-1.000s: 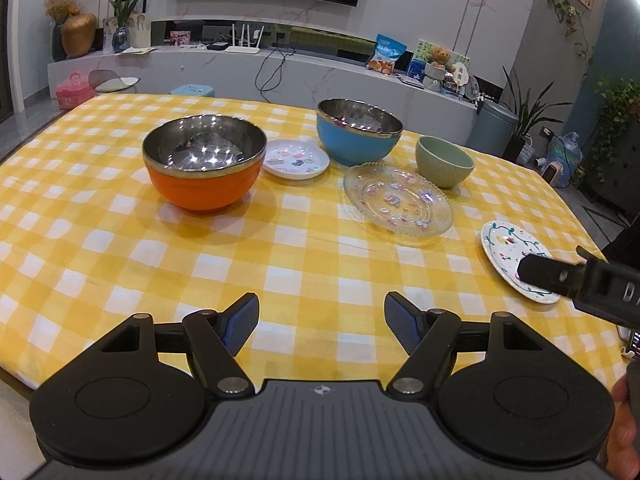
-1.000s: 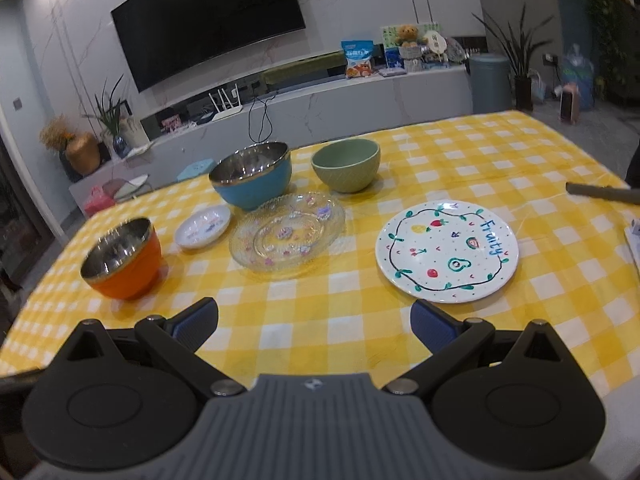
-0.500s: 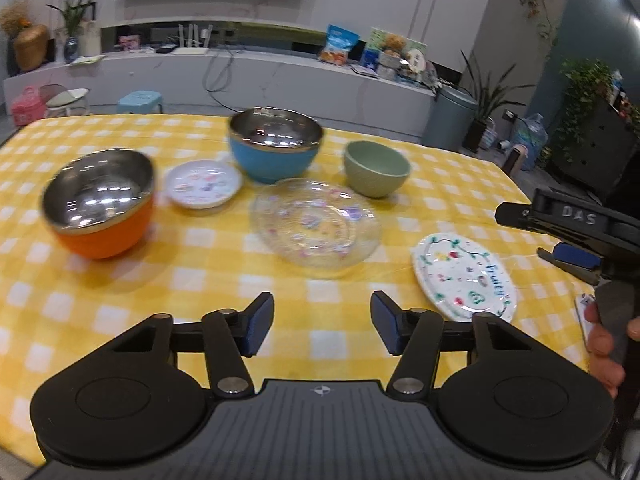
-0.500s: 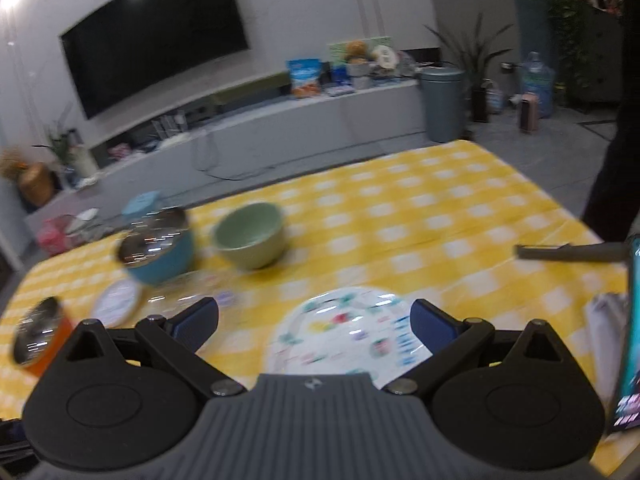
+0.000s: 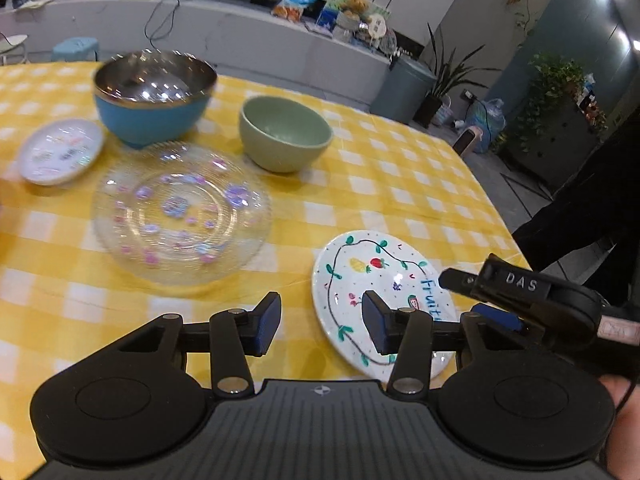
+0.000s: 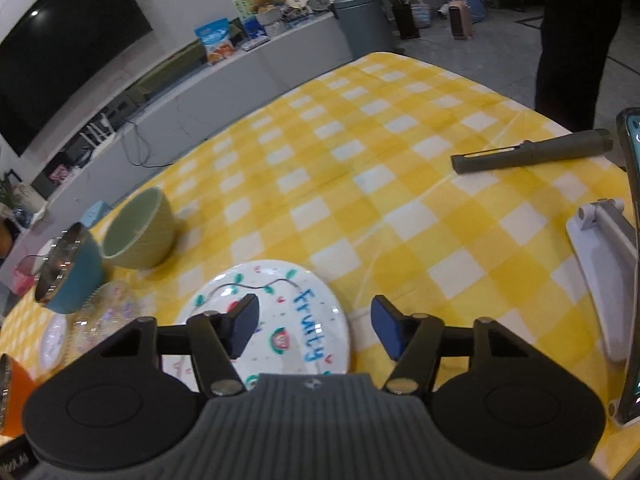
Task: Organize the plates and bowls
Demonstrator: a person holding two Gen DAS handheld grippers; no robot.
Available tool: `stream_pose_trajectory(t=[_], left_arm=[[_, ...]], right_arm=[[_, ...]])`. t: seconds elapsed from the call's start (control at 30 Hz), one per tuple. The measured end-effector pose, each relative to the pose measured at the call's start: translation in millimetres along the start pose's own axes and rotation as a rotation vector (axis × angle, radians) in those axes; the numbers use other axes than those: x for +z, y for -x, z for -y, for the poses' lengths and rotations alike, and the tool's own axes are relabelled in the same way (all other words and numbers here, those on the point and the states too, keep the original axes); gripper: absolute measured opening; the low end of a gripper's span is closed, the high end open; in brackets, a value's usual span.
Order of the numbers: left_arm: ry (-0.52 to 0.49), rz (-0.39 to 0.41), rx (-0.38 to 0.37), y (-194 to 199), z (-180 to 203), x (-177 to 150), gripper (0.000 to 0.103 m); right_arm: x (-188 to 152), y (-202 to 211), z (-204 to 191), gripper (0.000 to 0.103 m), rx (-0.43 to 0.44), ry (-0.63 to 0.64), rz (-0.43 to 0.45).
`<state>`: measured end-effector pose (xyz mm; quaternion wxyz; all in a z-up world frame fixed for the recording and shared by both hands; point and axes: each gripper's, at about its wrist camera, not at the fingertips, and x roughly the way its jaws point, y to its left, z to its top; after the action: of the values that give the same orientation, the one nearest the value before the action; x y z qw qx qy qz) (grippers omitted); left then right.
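Left wrist view: my left gripper (image 5: 318, 326) sits at lower centre of the frame, its jaws partly spread and just now closing, with nothing between them but the yellow checked tablecloth (image 5: 400, 184) and the left rim of the fruit plate (image 5: 376, 280). This white plate, painted with a vine border, small fruits and blue lettering, lies flat at lower right of centre. My right gripper (image 5: 480, 300) enters from the right edge, its upper finger lying over the plate's right side; I cannot tell from here whether it touches the rim. A clear glass plate (image 5: 180, 212) with purple dots lies left of centre, apart from the fruit plate. Behind it, at upper left, stands a blue bowl (image 5: 152, 96) with a steel lining; a green bowl (image 5: 285, 134) stands just to its right, and a small white saucer (image 5: 60, 150) lies at the left edge, blurred.

Right wrist view: the right gripper (image 6: 314, 330) occupies the lower centre, jaws partly spread and just now closing, pinching nothing. The fruit plate (image 6: 280, 300) lies beneath and ahead of them, its right rim falling in the gap between the fingertips. The green bowl (image 6: 138, 232) and blue bowl (image 6: 68, 272) appear at the left edge, with an orange bowl (image 6: 14, 396) at lower left. A dark pen (image 6: 532, 156) lies at upper right, and a phone on a white stand (image 6: 600, 264) fills the right edge.
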<state>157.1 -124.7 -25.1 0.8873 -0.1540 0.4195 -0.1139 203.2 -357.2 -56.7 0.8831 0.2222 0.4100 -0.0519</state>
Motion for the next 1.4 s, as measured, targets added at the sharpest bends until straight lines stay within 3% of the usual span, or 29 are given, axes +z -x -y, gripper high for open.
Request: stream_pose_trajectory(t=[0.43,0.6,0.7,0.87,1.07,1.4], left_arm=[[0.024,-0.059,0.036,-33.8,-0.5,8.1,0.055],[0.040,-0.074,0.035,-38.6,0.5,2.8,0.054],[0.014,-0.063,0.045,-37.8,4.9,0.6,0.049],[0.027,-0.076,0.029,-41.0,8.1,1.2,0.030],[0.026,-0.064,0.051,-44.9,9.6,0.1,0.016],[0.009,-0.041,0.052,-29.0,3.3,0.2,0.015]], right_arm=[[-3.9,-7.7,14.3,0.050,-0.039,-0.071,-0.019],[-5.5,-7.8,18.5,0.036,0.010,-0.090,-0.035],[-6.3,-9.4,22.5,0.024,0.056,-0.119,-0.058],[-7.0,-9.7,29.0,0.021,0.086,-0.165,-0.067],[-8.6,-9.3,31.4,0.010,0.074,-0.174,-0.063],[-11.0,-5.6,24.6,0.008,0.085,-0.135,-0.070]])
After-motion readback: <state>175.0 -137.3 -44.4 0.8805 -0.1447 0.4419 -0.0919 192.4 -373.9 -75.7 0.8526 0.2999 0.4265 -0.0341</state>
